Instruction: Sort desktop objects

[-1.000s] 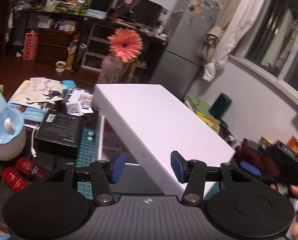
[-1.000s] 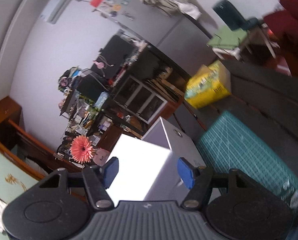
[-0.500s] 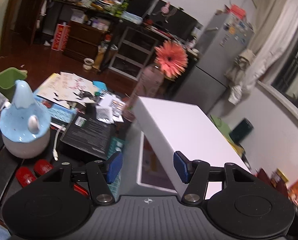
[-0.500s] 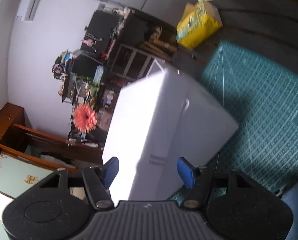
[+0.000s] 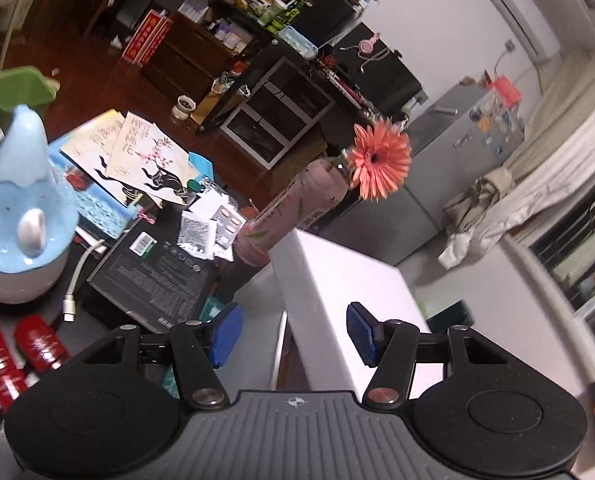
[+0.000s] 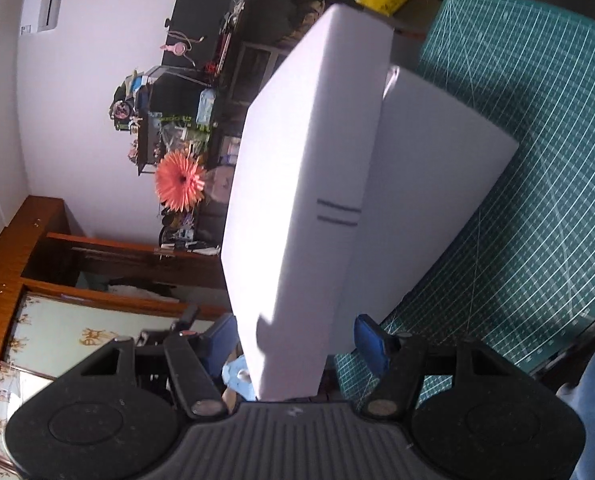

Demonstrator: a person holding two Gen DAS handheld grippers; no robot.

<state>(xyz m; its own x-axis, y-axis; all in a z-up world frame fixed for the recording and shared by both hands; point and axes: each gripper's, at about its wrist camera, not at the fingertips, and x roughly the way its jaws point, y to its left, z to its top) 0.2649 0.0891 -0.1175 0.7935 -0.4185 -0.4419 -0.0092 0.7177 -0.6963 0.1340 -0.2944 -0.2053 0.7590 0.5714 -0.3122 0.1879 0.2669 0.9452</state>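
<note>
White box lid (image 6: 297,184): large flat rect. panel, raised on edge and tilted over the white box base (image 6: 437,184), which lies on the green cutting mat (image 6: 537,160). R-wrist view: lid fills centre frame, long axis running from bottom centre up to upper centre-right; near end sits between the fingers of the right gripper (image 6: 295,344). Fingers spread; left pad hidden behind lid, right blue pad (image 6: 371,344) appears to stand just clear of the lid face, so contact uncertain, prob. no pinch. L-wrist view: same lid (image 5: 349,300) occupies lower centre to centre-right, edge toward camera, long axis receding to upper right; left gripper (image 5: 293,334) straddles that edge, jaws wide apart, left pad (image 5: 227,334) well clear, right pad (image 5: 361,334) in front of the lid's broad face, touching or not unclear. Base interior partly seen lower centre under the lid. Key relation: lid lies straight ahead of both grippers, each at a lid end/edge; neither clearly nearer. Other stock, L view: black box (image 5: 153,276) left of centre, blue-white ornament (image 5: 17,216) far left, red tubes (image 5: 17,352) lower left, pink flower (image 5: 381,164) upper centre. Judgement: next move prob. closing on the lid to seat or remove it; tilt means it could slip.
</note>
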